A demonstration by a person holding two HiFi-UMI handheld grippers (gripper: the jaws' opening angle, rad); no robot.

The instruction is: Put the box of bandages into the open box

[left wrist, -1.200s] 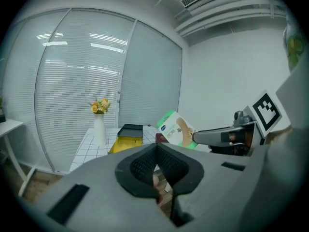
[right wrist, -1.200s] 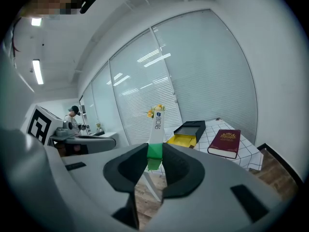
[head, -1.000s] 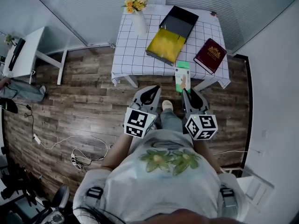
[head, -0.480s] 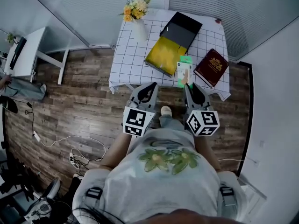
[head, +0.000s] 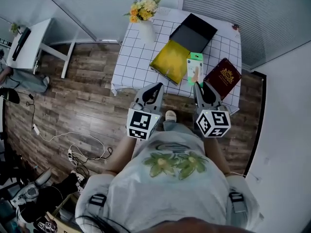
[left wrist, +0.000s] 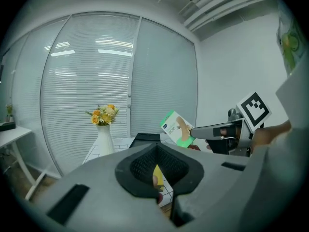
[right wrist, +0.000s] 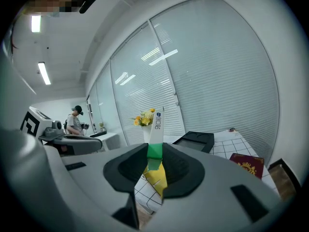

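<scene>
The box of bandages [head: 195, 68], green and white, is held edge-up over the table's near right part, and my right gripper [head: 197, 80] is shut on its lower end. It hangs just right of the open box [head: 169, 61], which has a yellow inside and a black lid [head: 194, 32] lying behind it. In the right gripper view the bandage box [right wrist: 155, 129] rises from between the jaws, with the open box [right wrist: 157, 179] below it. The left gripper view shows the bandage box [left wrist: 177, 128] in the right gripper [left wrist: 199, 131]. My left gripper [head: 156, 89] is shut and holds nothing, near the table's front edge.
A white vase of flowers [head: 145, 14] stands at the back left of the grid-cloth table [head: 131, 57]. A dark red book [head: 222, 76] lies right of the bandage box. A white desk [head: 29, 42] stands far left; cables [head: 73, 152] lie on the wood floor.
The person has stepped toward the table. My right gripper has carried the bandage box forward from the table's front edge to beside the open box. The left gripper moved forward too, still shut.
</scene>
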